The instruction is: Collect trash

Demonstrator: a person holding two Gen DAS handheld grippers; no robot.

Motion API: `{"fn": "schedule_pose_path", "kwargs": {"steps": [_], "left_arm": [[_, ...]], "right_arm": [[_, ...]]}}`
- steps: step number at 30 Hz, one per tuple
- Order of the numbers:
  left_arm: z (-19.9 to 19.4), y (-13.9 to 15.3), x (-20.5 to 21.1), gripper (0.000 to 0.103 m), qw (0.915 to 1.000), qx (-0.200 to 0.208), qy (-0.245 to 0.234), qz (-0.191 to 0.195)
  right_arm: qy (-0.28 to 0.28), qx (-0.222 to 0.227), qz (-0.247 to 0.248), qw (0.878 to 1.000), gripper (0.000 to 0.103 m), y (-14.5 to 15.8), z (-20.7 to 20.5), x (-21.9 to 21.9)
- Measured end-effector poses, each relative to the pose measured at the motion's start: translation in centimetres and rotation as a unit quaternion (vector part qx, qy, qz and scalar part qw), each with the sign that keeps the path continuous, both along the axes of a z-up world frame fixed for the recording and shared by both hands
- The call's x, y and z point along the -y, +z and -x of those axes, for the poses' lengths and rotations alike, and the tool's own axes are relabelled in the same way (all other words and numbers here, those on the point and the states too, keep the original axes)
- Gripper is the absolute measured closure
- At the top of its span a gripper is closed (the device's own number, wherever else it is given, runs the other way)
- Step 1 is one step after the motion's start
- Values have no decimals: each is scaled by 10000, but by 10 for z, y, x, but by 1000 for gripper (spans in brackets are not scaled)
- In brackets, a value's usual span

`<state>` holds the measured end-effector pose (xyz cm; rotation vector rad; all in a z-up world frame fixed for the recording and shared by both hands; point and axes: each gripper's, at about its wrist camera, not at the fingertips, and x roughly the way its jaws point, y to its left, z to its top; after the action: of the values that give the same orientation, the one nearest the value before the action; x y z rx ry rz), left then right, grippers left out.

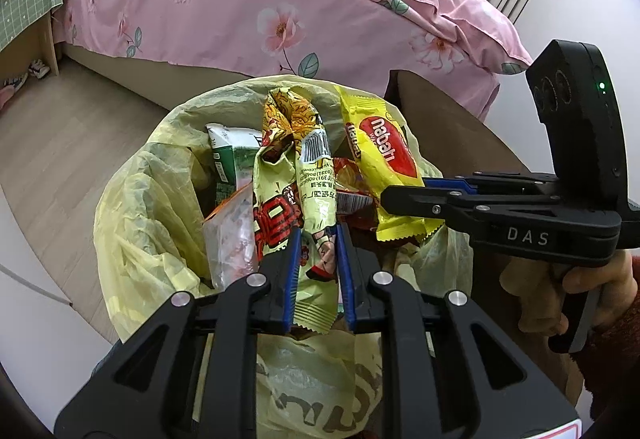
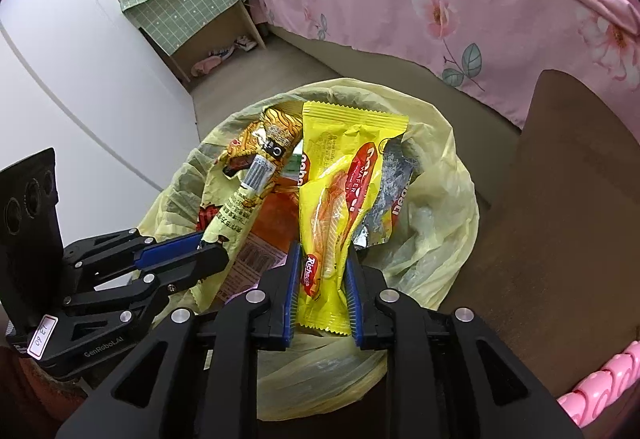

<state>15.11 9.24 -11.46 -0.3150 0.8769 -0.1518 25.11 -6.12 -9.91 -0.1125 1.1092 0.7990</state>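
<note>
Over the crinkly yellow bin liner point(image 1: 132, 207), left gripper point(image 1: 318, 239) pinches a crumpled noodle wrapper point(image 1: 296, 167), right gripper point(image 2: 322, 259) a glossy wafer wrapper point(image 2: 340, 175).

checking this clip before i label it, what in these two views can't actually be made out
- Bin under the yellow liner bag: hidden in both views; the liner covers it.
- Trash lower in the bag: both views, buried under the noodle wrapper and the Nabati wafer wrapper.
- Green-and-white carton: left wrist view, print too small, partly covered by the noodle wrapper.
- Shoes under the bedside stand: right wrist view, too small.
</note>
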Motion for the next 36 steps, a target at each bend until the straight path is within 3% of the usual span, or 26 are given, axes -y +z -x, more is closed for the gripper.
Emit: {"fn": "schedule_pose_path", "kwargs": {"steps": [6,9,11,14,16,24,30,36], "left_arm": [[3,7,-1,83,9999,37,100,-71],[9,13,-9,66,9995,110,301,-12],[14,18,-15,49,9986,157,512,37],[23,27,-24,34,9974,172,697,112],[31,38,-25,30,9966,254,783,33],[85,83,16,27,9939,740,507,-640],[133,118,50,27,9886,1090,386,-963],[170,132,72,27,9841,991,496,-1389]], "right_arm": [[-74,-3,-194,9998,74,2,4,4],[-164,1,-252,9995,68,3,9,5],[-279,68,-293,9992,60,6,13,8],[-446,236,-380,9980,59,14,22,14],[-570,482,-478,9961,59,28,35,22],[-1227,1685,-379,9773,59,88,133,71],[-1669,1830,-323,9683,59,104,210,109],[-2040,2178,-175,9543,58,114,257,132]]}}
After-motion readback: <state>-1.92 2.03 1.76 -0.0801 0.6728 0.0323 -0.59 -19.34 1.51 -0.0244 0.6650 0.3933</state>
